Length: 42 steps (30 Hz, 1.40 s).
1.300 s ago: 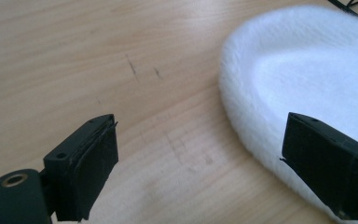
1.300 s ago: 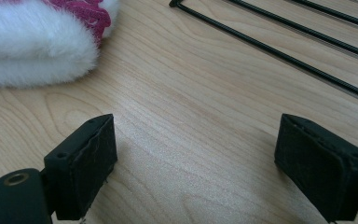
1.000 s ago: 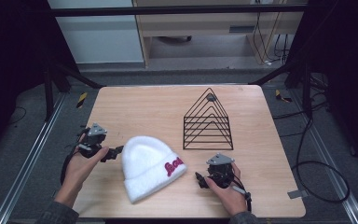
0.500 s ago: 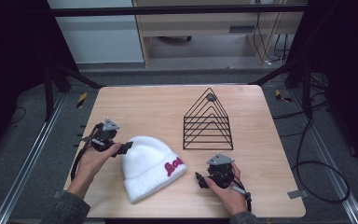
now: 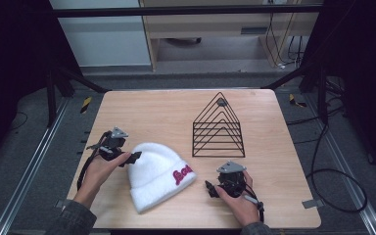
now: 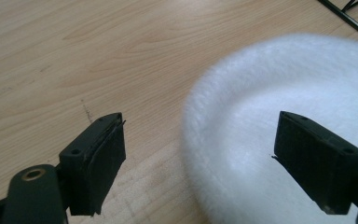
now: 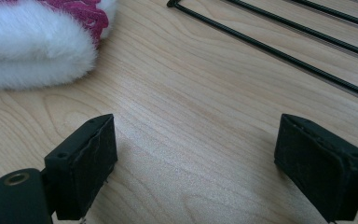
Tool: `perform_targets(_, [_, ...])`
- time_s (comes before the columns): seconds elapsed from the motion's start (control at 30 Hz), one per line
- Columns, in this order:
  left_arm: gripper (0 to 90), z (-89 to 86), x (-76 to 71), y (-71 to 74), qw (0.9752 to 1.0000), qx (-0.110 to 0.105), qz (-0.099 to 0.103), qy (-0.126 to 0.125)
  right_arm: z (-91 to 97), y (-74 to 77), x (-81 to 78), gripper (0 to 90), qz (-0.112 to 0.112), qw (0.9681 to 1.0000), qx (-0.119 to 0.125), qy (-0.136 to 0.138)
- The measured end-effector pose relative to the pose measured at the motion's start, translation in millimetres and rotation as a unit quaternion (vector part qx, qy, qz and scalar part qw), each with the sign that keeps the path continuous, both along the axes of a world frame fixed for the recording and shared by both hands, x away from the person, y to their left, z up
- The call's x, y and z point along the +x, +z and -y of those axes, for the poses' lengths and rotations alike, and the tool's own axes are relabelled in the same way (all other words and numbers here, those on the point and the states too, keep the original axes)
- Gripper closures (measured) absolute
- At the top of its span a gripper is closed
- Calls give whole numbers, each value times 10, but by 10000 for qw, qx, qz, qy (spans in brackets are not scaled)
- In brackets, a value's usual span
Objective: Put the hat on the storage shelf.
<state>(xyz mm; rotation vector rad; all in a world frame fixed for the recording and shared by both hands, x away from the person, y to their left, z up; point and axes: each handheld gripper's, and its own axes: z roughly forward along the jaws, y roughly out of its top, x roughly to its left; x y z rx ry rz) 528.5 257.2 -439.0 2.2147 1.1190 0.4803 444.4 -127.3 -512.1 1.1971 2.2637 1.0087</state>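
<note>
Hat: white fuzzy hat [image 5: 154, 174] is lying near the front edge of the worktop [image 5: 166, 110], slightly left of centre, red lettering facing the right tool.
Left tool: left tool [image 5: 133, 157] is gaping at the hat's crown, one jaw over the fluff, the other over bare wood; nothing is being pinched yet.
Right tool: right tool [image 5: 210, 190] is resting released near the front right, jaws wide over bare wood, apart from the hat.
Rack: wire rack [image 5: 219, 128] is standing behind the right tool.
Risk: left tool is likely catching only loose fluff, so the hat may be slipping free or sliding toward the rack.
Change: left tool has been moving in from the left edge to the hat, its jaws just widening again; right tool is staying put.
</note>
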Motion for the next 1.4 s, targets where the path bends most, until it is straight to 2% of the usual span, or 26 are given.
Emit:
perform_targets(0.2, [194,61,35,-69,9999,90,-79,-20,0,0,0,129,-1,10000,0,0])
perform_targets(0.37, [265,55,100,-165,9993,253,-283,66,0,0,0,129,0,10000,0,0])
perform_targets(0.67, [384,29,126,-314,9988,140,-459,48,0,0,0,129,1,10000,0,0])
perform_targets(0.73, [449,35,125,-321,9987,53,-499,3,0,0,0,129,0,10000,0,-1])
perform_targets(0.83, [556,51,117,-313,9985,14,-529,-135,0,0,0,129,1,10000,-1,1])
perform_targets(0.97, [705,62,115,-305,9981,-28,-590,-192,0,0,0,129,0,10000,0,0])
perform_targets(1.07, [785,63,92,-262,9984,-39,-527,-217,0,0,0,129,1,10000,-1,0])
perform_targets(1.17, [800,76,40,-185,9990,-38,-372,-247,0,0,-1,129,-4,10000,3,-5])
perform_targets(1.3, [807,122,-104,11,9993,-57,-30,-380,0,0,-1,129,-5,10000,3,-5])
perform_targets(1.4, [809,185,-227,178,9983,-83,247,-523,0,0,-1,129,-5,10000,4,-4])
